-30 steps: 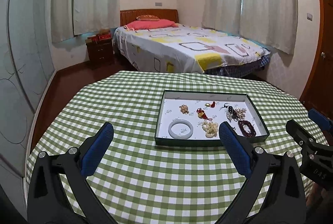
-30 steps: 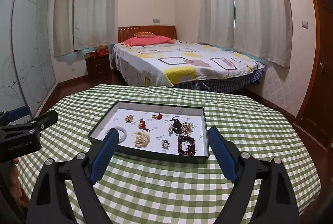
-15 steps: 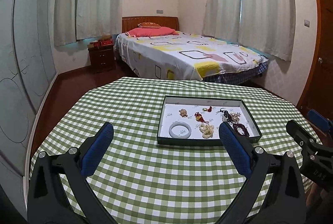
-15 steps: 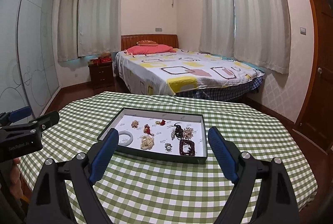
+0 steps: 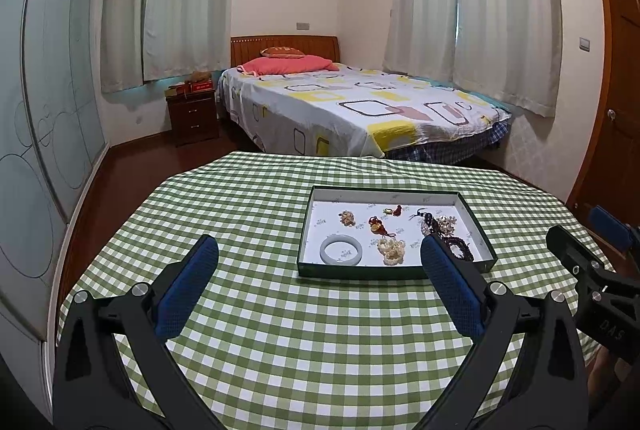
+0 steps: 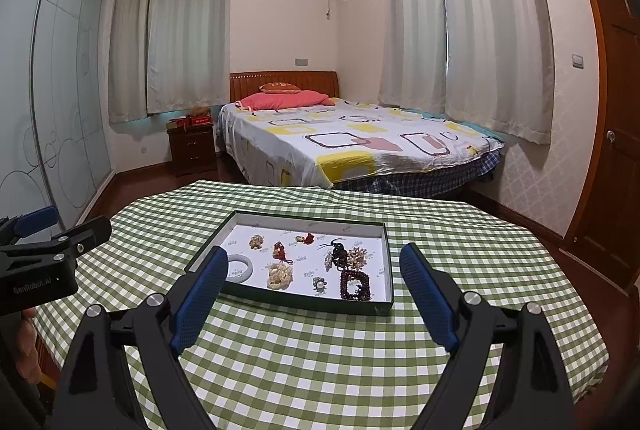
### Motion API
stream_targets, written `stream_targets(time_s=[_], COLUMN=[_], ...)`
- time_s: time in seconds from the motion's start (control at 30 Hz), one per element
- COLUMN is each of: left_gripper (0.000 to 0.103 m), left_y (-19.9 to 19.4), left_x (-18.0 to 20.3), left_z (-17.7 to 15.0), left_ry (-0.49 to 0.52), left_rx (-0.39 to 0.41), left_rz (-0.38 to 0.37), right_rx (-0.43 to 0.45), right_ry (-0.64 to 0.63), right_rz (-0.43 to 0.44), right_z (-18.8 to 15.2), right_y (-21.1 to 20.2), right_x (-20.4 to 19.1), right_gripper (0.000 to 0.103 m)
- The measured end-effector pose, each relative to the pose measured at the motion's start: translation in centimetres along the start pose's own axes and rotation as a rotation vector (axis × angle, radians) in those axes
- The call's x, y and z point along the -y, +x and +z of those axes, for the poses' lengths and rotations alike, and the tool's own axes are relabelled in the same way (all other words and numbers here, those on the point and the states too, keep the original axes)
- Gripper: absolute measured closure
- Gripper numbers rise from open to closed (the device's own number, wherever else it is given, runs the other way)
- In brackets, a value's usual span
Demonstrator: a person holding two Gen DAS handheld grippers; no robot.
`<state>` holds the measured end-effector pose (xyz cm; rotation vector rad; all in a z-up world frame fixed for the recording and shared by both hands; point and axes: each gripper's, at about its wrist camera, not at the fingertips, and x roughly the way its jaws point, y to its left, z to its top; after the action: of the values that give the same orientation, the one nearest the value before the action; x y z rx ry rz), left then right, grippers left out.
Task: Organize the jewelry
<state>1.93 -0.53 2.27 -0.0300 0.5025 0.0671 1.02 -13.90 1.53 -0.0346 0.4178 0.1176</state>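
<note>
Holding both tools above the checked tablecloth (image 5: 280, 310), the person has nothing gripped: the left gripper (image 5: 318, 262) and the right gripper (image 6: 314, 280) both stand wide apart. The jewelry lies inside the green tray (image 6: 308, 304), near the table's middle. I think it is best to come down slowly over one piece, for example the pale bangle (image 5: 341, 250), and close gently.

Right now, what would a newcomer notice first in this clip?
A shallow dark-rimmed tray of jewelry sits on the green checked tablecloth, with a pale bangle at its near left corner. Both tools, left and right, hover open short of it. A bed fills the background.
</note>
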Motion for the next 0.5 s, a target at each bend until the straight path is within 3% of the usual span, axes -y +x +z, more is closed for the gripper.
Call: stream_targets(time_s=[0.5], left_gripper=[0.005], left_y=[0.14], left_x=[0.09], left_z=[-0.27], left_ry=[0.003], left_rx=[-0.005], left_rz=[-0.009], right_rx=[0.0], right_ry=[-0.003], right_rz=[0.0], right_z=[-0.01], right_y=[0.0], right_x=[-0.15], right_gripper=[0.018])
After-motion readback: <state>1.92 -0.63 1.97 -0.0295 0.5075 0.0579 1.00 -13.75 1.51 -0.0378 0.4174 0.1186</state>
